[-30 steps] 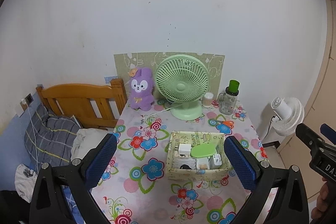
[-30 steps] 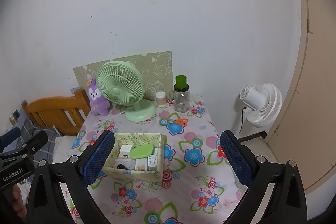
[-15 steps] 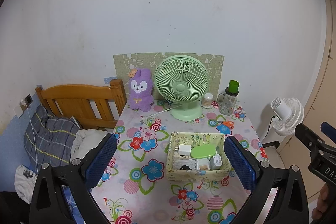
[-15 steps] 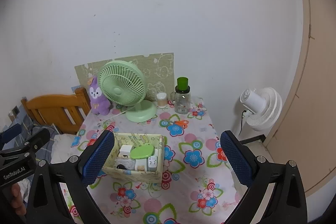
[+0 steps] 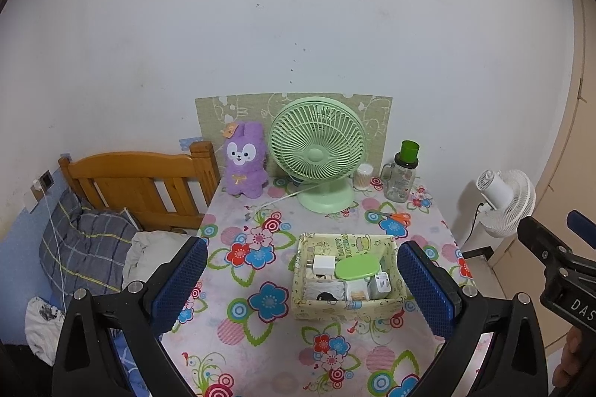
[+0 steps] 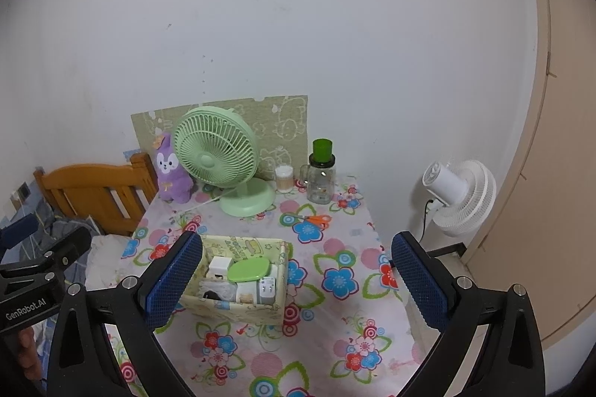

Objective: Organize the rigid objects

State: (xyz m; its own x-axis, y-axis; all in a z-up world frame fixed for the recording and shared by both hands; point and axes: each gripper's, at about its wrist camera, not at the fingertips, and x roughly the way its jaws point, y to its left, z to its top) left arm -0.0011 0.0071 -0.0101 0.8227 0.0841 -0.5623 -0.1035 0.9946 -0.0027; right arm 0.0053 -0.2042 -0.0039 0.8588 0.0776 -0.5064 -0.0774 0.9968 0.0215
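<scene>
At far left, a wooden bed headboard (image 5: 138,181) with a plaid pillow (image 5: 83,248) below it. Just beside it, the counter (image 5: 260,341) under a floral cloth. Along the back edge: purple plush rabbit (image 5: 246,160), green desk fan (image 5: 316,151), small white jar (image 5: 363,175), clear bottle with green cap (image 5: 402,173). In front of the bottle, orange scissors (image 5: 396,217) lying flat. Nearer the front, right of centre, the yellow storage box (image 5: 346,304), holding a white charger block (image 5: 323,264), a green oval lid (image 5: 357,266) across the middle, a white plug adapter (image 5: 380,285) and smaller items too small to tell. Left gripper (image 5: 301,285) released, fingers (image 5: 180,281) spread wide, gripping nothing, held well above the counter. Right gripper (image 6: 296,281) likewise released and bare, fingers (image 6: 417,279) wide apart. At far right, off the counter, a white floor fan (image 5: 506,199).
</scene>
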